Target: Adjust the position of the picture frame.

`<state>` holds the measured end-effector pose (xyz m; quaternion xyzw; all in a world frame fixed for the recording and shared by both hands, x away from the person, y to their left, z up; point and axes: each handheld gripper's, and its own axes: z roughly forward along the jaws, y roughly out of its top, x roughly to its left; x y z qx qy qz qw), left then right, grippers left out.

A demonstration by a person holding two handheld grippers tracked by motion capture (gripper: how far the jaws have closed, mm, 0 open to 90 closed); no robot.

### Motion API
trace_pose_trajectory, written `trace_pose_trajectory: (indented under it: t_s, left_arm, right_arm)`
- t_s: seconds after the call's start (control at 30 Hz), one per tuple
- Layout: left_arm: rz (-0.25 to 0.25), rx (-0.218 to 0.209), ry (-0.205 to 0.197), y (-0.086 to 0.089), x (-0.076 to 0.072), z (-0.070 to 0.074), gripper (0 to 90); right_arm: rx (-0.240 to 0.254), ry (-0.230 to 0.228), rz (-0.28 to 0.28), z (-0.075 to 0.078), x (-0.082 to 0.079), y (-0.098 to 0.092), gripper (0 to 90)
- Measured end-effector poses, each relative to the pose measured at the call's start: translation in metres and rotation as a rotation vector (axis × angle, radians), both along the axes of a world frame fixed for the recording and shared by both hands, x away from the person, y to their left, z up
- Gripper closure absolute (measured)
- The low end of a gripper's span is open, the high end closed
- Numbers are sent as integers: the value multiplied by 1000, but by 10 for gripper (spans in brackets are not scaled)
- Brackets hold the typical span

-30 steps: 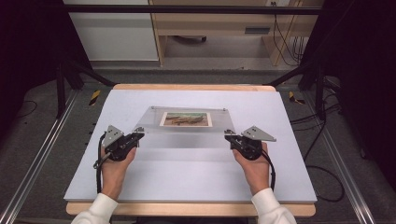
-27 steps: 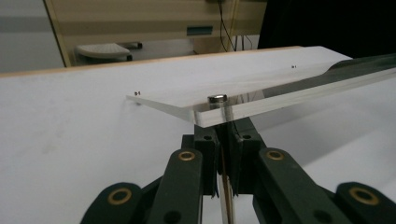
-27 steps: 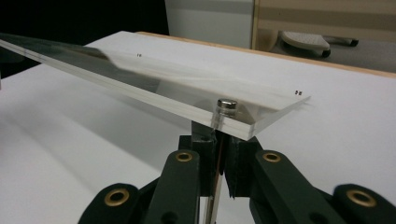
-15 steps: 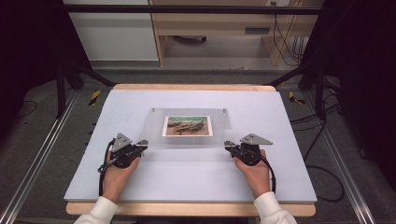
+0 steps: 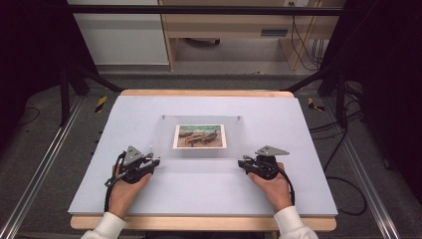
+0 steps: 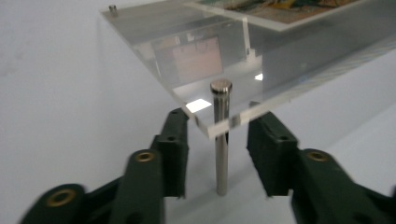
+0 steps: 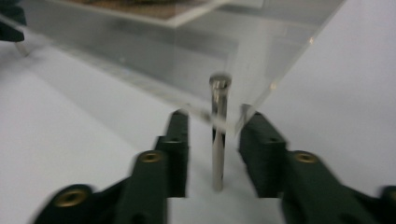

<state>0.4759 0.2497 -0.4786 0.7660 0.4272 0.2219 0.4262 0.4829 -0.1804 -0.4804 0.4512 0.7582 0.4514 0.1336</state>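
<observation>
Compared with half a second ago: clear acrylic frame (image 5: 199,137) with the picture (image 5: 199,136) a little nearer to the person's side of the table, both grippers drawn back with it

Left gripper (image 5: 153,162) at the near left corner of the frame, jaws narrowly apart on either side of the metal corner pin (image 6: 221,135), not clearly touching it; pin upright, foot on the sheet, head just above the acrylic plate. Right gripper (image 5: 243,163) at the near right corner, jaws likewise a little apart around the second pin (image 7: 218,135), contact not possible to tell because of blur. Nothing clamped for sure in either one

Frame in the middle of a pale grey sheet (image 5: 124,119) on a wooden table (image 5: 199,93), raised on its pins. Behind, a wooden desk (image 5: 234,25), cables (image 5: 343,149) on a grey floor, dark stands at both sides
</observation>
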Motion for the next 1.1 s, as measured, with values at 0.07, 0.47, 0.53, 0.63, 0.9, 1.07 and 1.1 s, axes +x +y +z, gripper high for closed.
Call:
trace_pose_trajectory:
  t_s: [0.07,0.47,0.53,0.63,0.9,1.07,1.1]
  left_arm:
    - [-17,-7,26,3,-3,1,440]
    - [-94,-164,18,32,-1,45,114]
    - [-83,-172,30,31,11,49,122]
    - [-65,-124,55,23,27,48,151]
    - [-26,-125,142,7,49,34,165]
    - [-26,-184,197,6,53,31,173]
    - [-31,-203,216,6,54,30,177]
  right_arm:
    - [-15,24,23,0,-4,-4,469]
    - [8,3,9,37,5,-8,93]
    - [10,-2,5,43,13,-4,109]
    - [5,26,-6,47,27,4,128]
    - [-14,93,-18,39,48,12,145]
    - [16,119,-23,36,51,13,144]
    - [23,124,-25,35,52,12,144]
